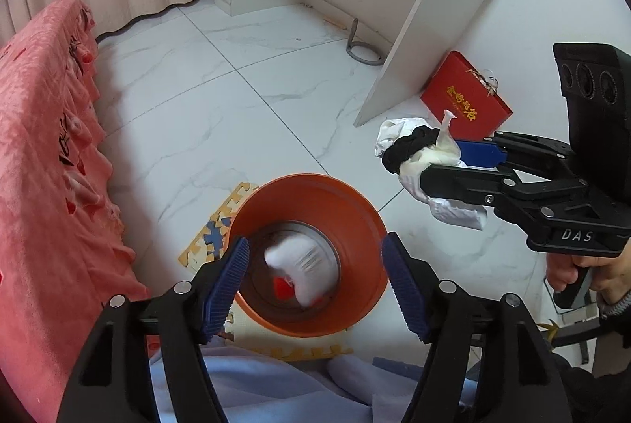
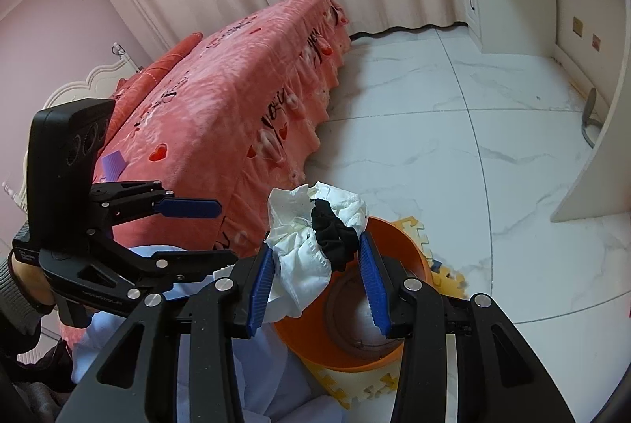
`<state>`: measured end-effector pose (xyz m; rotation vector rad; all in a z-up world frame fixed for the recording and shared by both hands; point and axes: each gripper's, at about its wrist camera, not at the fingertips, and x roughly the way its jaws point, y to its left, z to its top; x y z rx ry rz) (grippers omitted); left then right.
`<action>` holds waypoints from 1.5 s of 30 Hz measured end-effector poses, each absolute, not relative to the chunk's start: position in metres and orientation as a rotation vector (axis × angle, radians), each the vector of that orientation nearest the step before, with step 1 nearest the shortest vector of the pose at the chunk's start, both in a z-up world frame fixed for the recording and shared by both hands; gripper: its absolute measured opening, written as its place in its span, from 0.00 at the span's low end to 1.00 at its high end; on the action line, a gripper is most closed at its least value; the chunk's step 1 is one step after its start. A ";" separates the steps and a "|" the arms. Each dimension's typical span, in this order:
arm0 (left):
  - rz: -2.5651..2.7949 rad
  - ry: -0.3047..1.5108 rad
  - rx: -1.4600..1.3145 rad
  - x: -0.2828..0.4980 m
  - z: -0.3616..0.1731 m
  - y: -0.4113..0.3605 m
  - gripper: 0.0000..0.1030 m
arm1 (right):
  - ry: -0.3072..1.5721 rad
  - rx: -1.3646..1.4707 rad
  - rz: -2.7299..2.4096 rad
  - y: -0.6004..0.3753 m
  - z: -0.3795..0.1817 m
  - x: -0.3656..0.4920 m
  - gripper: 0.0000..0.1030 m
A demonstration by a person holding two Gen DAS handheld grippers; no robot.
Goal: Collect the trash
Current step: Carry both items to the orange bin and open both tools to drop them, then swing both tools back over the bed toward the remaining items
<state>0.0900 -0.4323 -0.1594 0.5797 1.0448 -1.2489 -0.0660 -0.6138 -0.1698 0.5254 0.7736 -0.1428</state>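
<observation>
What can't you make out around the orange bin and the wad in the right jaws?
- Orange bin contents: left wrist view shows a motion-blurred white piece with something red; unidentifiable.
- Bin floor, right wrist view: hidden behind the right gripper and its tissue wad.
- Black item in the wad: mostly buried, type unclear.
- Foam mat: largely covered by the bin.

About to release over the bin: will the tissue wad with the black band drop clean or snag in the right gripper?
The tissue wad looks crumpled, soft and light, so it may cling to the right gripper pads. Its black band seems stretchy and could catch.
</observation>
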 end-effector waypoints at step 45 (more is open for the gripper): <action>-0.840 0.884 0.377 0.096 -0.067 -0.247 0.92 | 0.733 0.314 0.215 -0.440 -0.077 0.007 0.58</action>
